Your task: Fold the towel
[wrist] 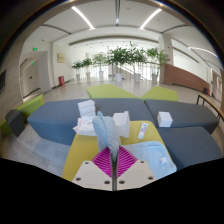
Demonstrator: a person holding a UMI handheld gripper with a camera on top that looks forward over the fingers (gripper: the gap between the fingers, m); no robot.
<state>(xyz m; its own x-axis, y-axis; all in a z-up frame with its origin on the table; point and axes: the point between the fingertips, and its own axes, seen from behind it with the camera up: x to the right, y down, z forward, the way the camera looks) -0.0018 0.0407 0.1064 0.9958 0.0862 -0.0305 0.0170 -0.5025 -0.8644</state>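
Bright hall with long ceiling strip lights (82, 17) and a row of potted plants (118, 58) at the far side forms the backdrop. Nearer, a blue-grey worktop (60, 115) carries a yellow mat (82, 150), and several folded white cloths (86, 108) lie scattered on it, one more (165, 119) off to the right. The gripper (113, 160) points forward over the mat, its magenta pads (104, 160) almost touching, so the jaws are together and clamped on a pale blue towel (104, 131) that rises bunched just ahead of the fingertips. A light blue cloth (152, 158) lies flat right of the fingers.
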